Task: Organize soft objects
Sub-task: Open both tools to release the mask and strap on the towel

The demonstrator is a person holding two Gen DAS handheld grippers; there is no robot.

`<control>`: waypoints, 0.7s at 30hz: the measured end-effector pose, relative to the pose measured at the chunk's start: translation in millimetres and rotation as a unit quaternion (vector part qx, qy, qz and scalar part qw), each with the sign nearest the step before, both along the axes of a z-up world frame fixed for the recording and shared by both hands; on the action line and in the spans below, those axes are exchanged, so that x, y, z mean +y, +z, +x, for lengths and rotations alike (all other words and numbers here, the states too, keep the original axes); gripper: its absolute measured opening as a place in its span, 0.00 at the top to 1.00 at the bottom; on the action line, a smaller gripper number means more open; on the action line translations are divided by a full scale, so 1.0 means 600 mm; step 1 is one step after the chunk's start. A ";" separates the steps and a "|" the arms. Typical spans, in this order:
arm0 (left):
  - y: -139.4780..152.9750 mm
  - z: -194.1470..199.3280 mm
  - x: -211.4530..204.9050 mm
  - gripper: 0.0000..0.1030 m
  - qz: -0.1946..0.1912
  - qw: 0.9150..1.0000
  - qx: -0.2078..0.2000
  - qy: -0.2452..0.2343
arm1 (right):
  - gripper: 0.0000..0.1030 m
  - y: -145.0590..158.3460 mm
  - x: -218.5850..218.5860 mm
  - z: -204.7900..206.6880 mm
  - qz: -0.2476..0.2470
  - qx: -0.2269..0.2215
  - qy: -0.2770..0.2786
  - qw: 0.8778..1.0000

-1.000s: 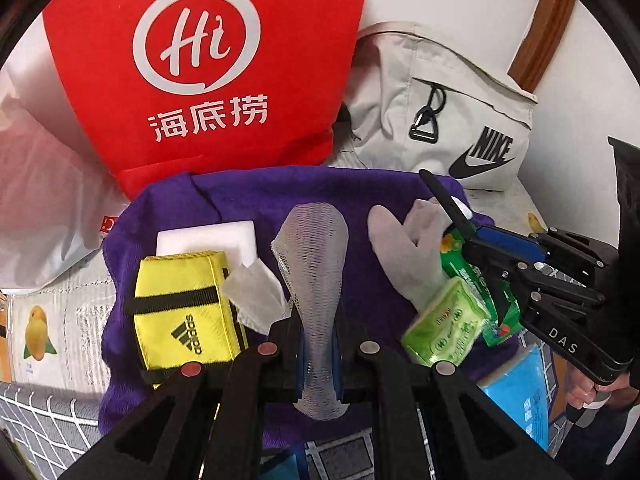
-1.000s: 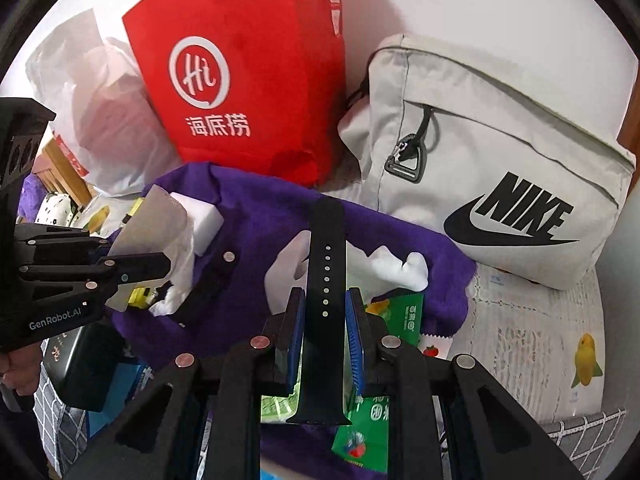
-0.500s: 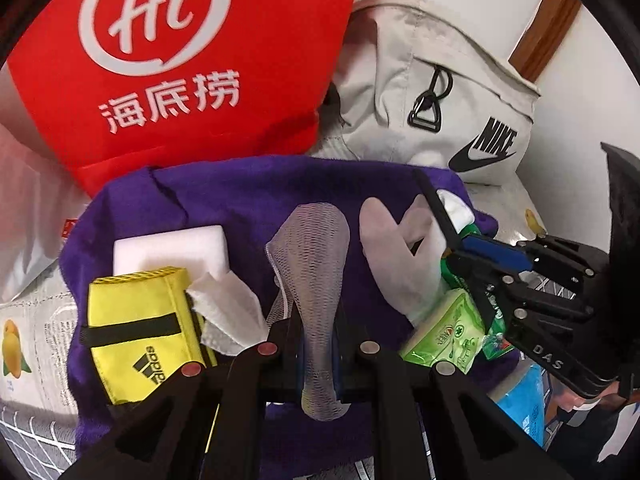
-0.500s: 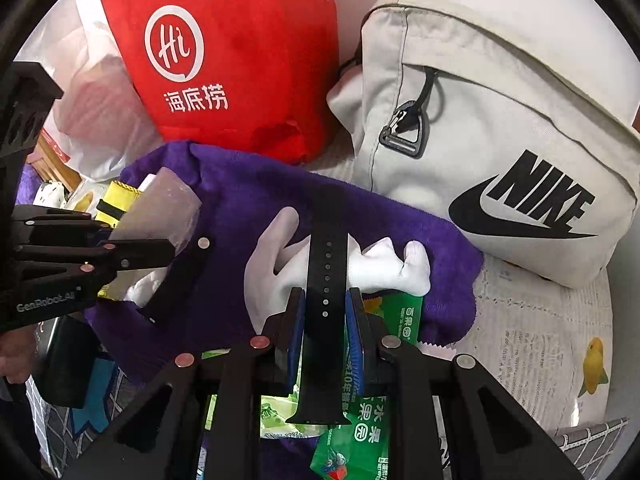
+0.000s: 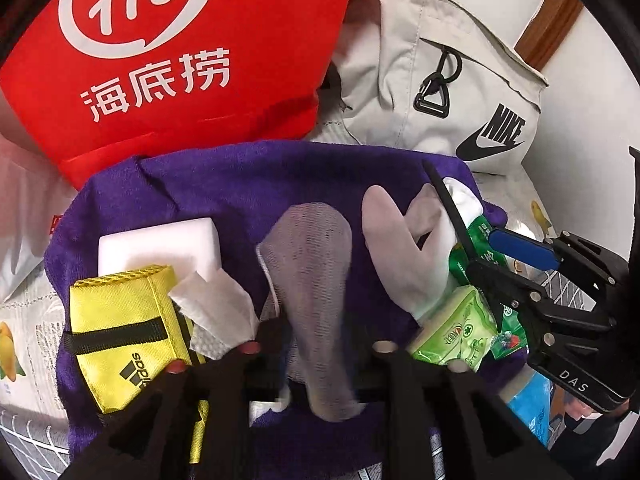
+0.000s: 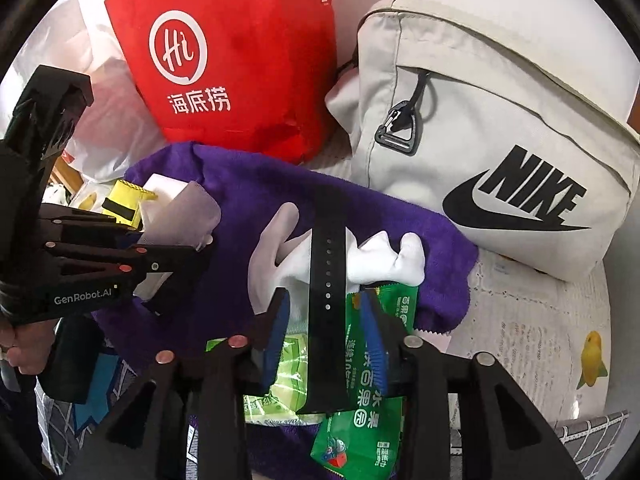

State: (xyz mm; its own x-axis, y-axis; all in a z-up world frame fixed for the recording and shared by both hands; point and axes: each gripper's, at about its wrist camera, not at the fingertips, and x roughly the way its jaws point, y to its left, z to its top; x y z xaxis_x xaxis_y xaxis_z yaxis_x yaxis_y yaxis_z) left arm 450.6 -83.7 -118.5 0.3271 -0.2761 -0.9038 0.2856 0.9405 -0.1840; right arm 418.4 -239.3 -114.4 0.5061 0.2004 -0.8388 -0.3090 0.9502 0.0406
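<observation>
A purple towel (image 5: 248, 176) lies spread before the bags and carries the soft items. My left gripper (image 5: 316, 328) is shut on a grey mesh sock (image 5: 312, 264), held above the towel; it shows at the left of the right wrist view (image 6: 188, 216). My right gripper (image 6: 326, 320) has its jaws parted around a black watch strap (image 6: 328, 276), which stands between the blue pads (image 6: 376, 344) over a white glove (image 6: 368, 260). The glove (image 5: 404, 252) and the strap (image 5: 448, 204) also show in the left wrist view, with the right gripper (image 5: 504, 256) beside them.
A yellow Adidas pouch (image 5: 124, 328), a white sponge block (image 5: 160, 244) and a crumpled tissue (image 5: 216, 308) lie on the towel's left. Green tissue packs (image 5: 460, 328) lie at its right. A red Haidilao bag (image 5: 180, 52) and a grey Nike backpack (image 6: 500, 128) stand behind.
Both grippers have moved forward and lower toward the towel. The right gripper's jaws have parted around the strap, which they squeezed before. The left still holds the mesh sock.
</observation>
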 end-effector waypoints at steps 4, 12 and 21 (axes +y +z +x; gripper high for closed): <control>0.011 -0.003 0.001 0.53 0.000 1.000 -0.008 0.000 | 0.62 0.005 -0.001 -0.004 0.000 -0.002 -0.006 1.000; 0.037 -0.023 -0.006 0.33 0.018 0.999 -0.028 -0.003 | 0.57 0.021 -0.008 -0.026 0.002 -0.006 -0.021 1.000; 0.078 -0.057 0.000 0.27 0.015 0.999 -0.046 -0.005 | 0.48 0.044 -0.022 -0.057 0.003 -0.016 -0.033 0.999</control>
State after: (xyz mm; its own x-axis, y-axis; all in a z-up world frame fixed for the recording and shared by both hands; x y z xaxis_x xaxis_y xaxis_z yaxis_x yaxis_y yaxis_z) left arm 416.4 -83.5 -71.4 0.4059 -0.2525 -0.8784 0.3102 0.9421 -0.1274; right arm 384.0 -252.4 -87.9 0.5446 0.1714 -0.8210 -0.2469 0.9683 0.0384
